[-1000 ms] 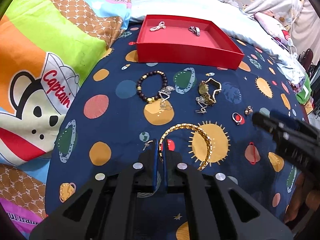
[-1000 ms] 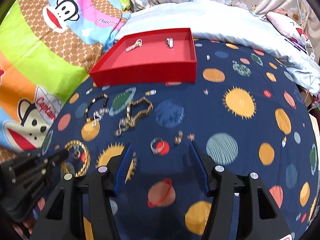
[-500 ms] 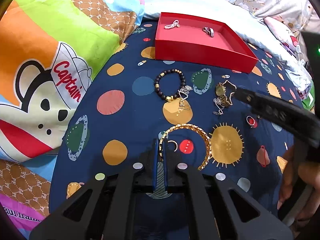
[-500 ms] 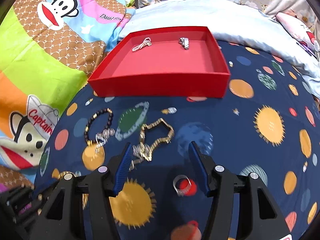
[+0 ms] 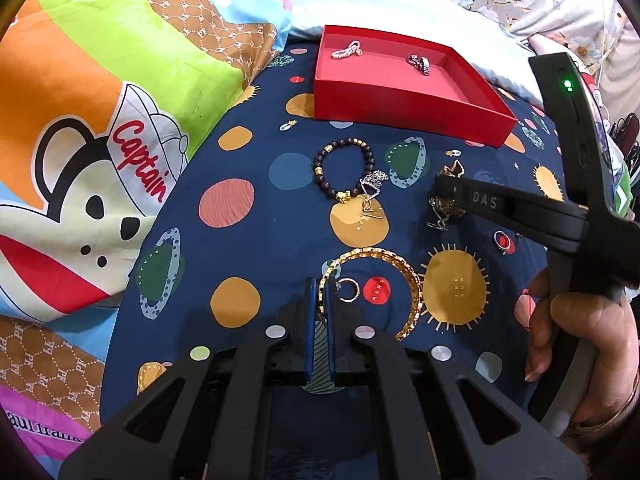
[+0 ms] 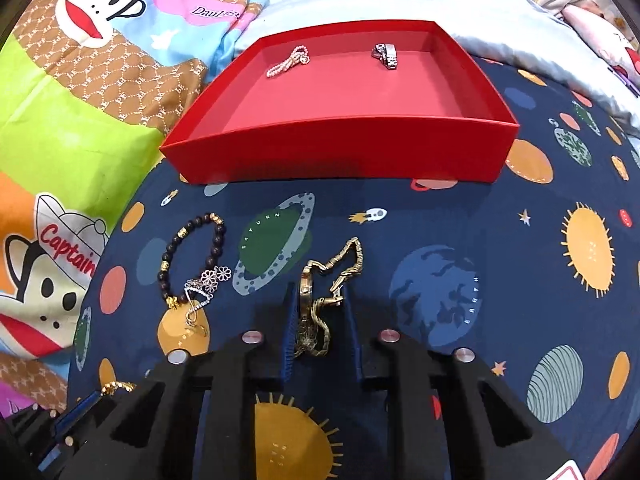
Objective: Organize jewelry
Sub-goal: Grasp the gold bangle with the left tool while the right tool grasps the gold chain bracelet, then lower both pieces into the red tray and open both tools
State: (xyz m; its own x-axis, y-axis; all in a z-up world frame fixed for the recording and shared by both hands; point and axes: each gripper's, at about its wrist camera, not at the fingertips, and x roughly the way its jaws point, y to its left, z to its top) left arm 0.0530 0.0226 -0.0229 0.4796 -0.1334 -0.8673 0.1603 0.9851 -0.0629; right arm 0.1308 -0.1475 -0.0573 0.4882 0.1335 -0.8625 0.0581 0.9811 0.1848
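We are reading the left wrist view from left to right. Left of centre, the dark beaded bracelet (image 5: 345, 168) is lying on the planet-print bedsheet (image 5: 248, 240), with a silver flower-charm chain (image 5: 371, 192) touching its lower right side; neither is being handled. At lower centre, our left gripper (image 5: 320, 300) is pinching the end of the gold link bangle (image 5: 384, 280), pads clenched on the metal, with a small open ring (image 5: 349, 290) lying inside the bangle's curve. At upper centre, the red tray (image 5: 400, 108) is holding only two pieces along its far wall: a pearl strand (image 5: 346, 49) and a silver band (image 5: 418, 63). To the right, a red-stone ring (image 5: 502, 241) is waiting on the sheet.

In the right wrist view, our right gripper (image 6: 318, 332) is straddling the gold watch (image 6: 314, 312) at lower centre, fingers still apart around it and not yet squeezing, as far as we can tell.

We are judging the job well under halfway: two pieces sorted, two being engaged, four untouched.
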